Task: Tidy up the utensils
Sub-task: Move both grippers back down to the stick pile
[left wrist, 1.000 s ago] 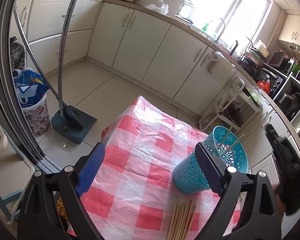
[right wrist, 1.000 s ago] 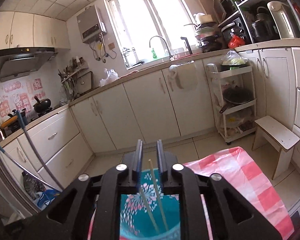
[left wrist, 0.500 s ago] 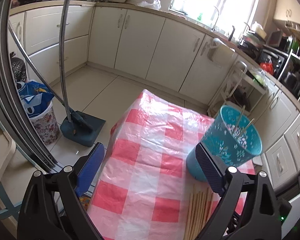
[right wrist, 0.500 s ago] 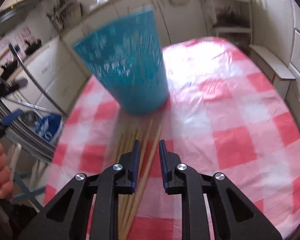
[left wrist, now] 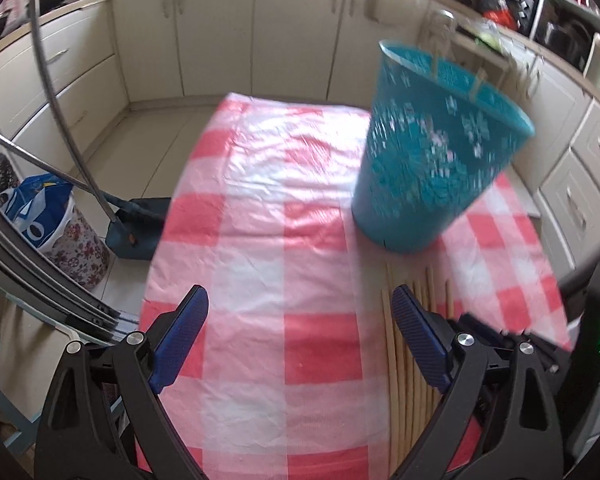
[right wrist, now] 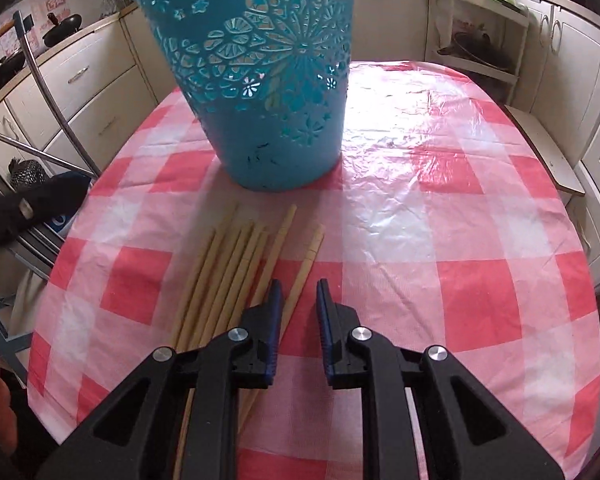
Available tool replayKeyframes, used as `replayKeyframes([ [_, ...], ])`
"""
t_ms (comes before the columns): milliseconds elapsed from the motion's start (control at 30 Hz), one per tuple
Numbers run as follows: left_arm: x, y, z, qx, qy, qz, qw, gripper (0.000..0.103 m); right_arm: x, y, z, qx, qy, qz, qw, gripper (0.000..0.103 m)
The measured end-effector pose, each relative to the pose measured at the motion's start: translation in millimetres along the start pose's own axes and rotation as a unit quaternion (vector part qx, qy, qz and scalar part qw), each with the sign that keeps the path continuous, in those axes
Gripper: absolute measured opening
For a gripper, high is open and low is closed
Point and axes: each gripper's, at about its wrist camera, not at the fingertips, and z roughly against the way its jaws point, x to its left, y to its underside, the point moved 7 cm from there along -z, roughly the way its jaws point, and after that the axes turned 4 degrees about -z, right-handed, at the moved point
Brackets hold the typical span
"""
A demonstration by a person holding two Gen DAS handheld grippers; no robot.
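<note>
Early on, I'd judge: a couple of chopsticks (left wrist: 476, 80) poke out of the teal basket (right wrist: 260, 92), while the main bundle of chopsticks (right wrist: 236, 276) lies loose on the table (right wrist: 440, 200) just in front of it. Right hand-held gripper (right wrist: 298, 292) hovers over the bundle's right edge, jaws slightly apart, holding nothing. Left hand-held gripper (left wrist: 300, 312) gapes wide, empty. Only the left view shows the sticks inside the basket; only the right shows the bundle's fanned tips clearly.

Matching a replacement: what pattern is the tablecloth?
Red-and-white check tablecloth, clearest in the right wrist view.
</note>
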Motion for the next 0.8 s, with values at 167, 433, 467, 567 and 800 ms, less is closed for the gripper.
replayKeyframes([
  [167,-17,20,-19,0.035,0.002,-0.04,0.9986,0.089,-11,-1,2,0.003,-0.001,-0.004,1.0,0.01],
  [433,-29,28,-34,0.054,-0.001,-0.056,0.997,0.089,-23,-2,5,0.007,-0.01,-0.016,1.0,0.011],
  [467,-31,28,-36,0.055,-0.003,-0.058,0.9968,0.089,-24,-2,6,0.007,-0.011,-0.016,1.0,0.011],
  [567,-34,30,-41,0.059,-0.005,-0.063,0.9962,0.089,-27,-2,8,0.009,-0.014,-0.015,1.0,0.011],
  [800,-34,33,-53,0.075,-0.016,-0.066,0.9948,0.089,-28,-3,9,0.012,-0.019,-0.016,1.0,0.011],
])
